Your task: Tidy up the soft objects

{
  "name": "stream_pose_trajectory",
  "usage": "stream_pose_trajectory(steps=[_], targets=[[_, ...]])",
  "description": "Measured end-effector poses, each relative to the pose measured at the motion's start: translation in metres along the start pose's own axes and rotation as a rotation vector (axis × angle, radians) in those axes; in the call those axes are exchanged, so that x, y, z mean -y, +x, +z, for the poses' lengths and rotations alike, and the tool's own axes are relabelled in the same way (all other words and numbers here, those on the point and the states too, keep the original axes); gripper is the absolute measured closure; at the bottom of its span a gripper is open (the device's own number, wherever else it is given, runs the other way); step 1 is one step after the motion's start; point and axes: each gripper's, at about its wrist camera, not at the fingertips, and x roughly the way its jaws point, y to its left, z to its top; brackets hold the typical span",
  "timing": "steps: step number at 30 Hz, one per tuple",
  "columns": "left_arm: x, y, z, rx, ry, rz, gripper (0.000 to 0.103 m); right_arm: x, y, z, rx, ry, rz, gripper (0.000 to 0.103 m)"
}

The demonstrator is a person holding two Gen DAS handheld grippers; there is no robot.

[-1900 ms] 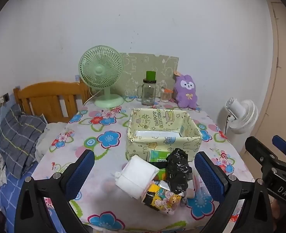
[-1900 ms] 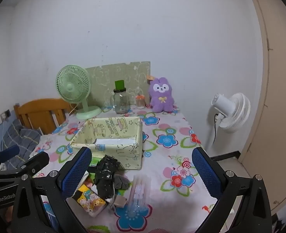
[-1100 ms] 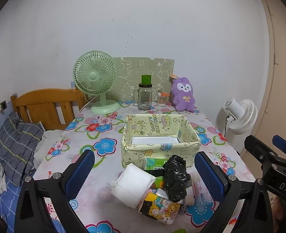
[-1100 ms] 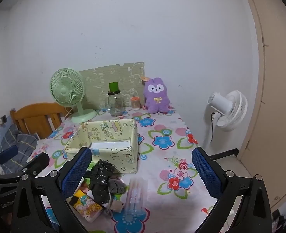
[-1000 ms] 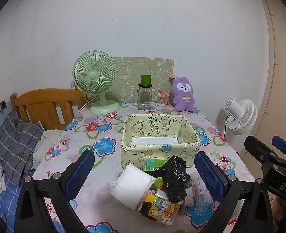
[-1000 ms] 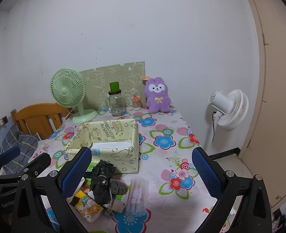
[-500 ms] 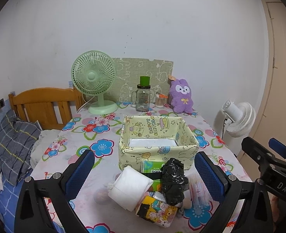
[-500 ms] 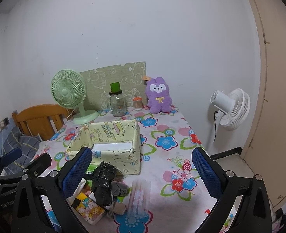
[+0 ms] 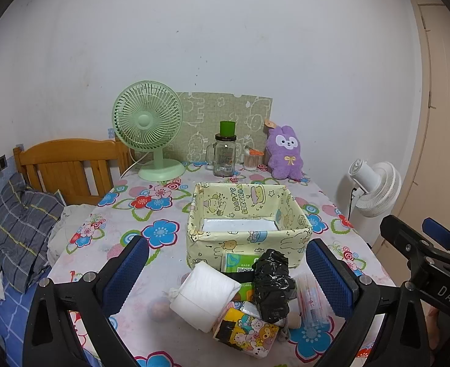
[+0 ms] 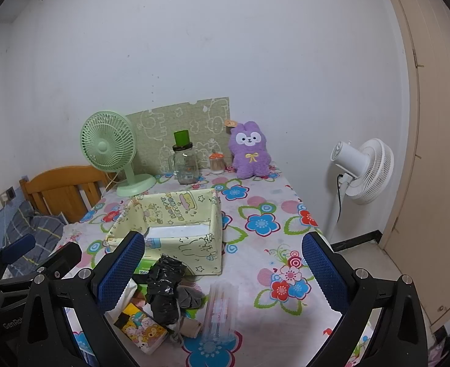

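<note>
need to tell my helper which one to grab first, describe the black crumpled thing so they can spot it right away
Find the yellow cartoon-print box in the middle of the flowered table. A heap of small items lies just in front of its near wall. The black crumpled plastic bag stands at the heap's middle, between the white roll and the clear plastic packet; it is the only black, shiny, wrinkled item there.

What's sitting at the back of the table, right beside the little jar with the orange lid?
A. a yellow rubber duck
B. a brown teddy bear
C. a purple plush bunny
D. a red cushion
C: a purple plush bunny sits upright by the wall at the far end of the table, next to the small jar with the orange lid.
</note>
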Motion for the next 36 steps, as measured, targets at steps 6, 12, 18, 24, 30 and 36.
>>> stream_pose_trajectory(steps=[6,12,18,24,30,36], targets=[[0.000,-0.001,0.000,-0.002,0.001,0.005,0.000,-0.001,-0.003,-0.002,0.003,0.002,0.008,0.000],[0.001,-0.003,0.000,0.004,0.001,0.002,0.000,-0.001,-0.005,-0.001,0.001,0.009,0.014,0.000],[0.001,-0.003,0.000,0.003,0.001,0.002,0.000,0.000,-0.006,-0.001,-0.002,0.013,0.019,0.000],[0.001,-0.004,-0.001,-0.001,0.012,0.007,0.001,0.000,-0.006,-0.001,-0.003,0.012,0.018,0.000],[0.003,0.000,-0.002,-0.009,0.016,-0.003,0.002,0.000,-0.003,-0.001,-0.012,0.017,0.022,0.000],[0.004,0.006,-0.006,-0.014,0.029,-0.004,0.002,-0.007,0.002,-0.003,-0.017,-0.009,0.023,0.000]])
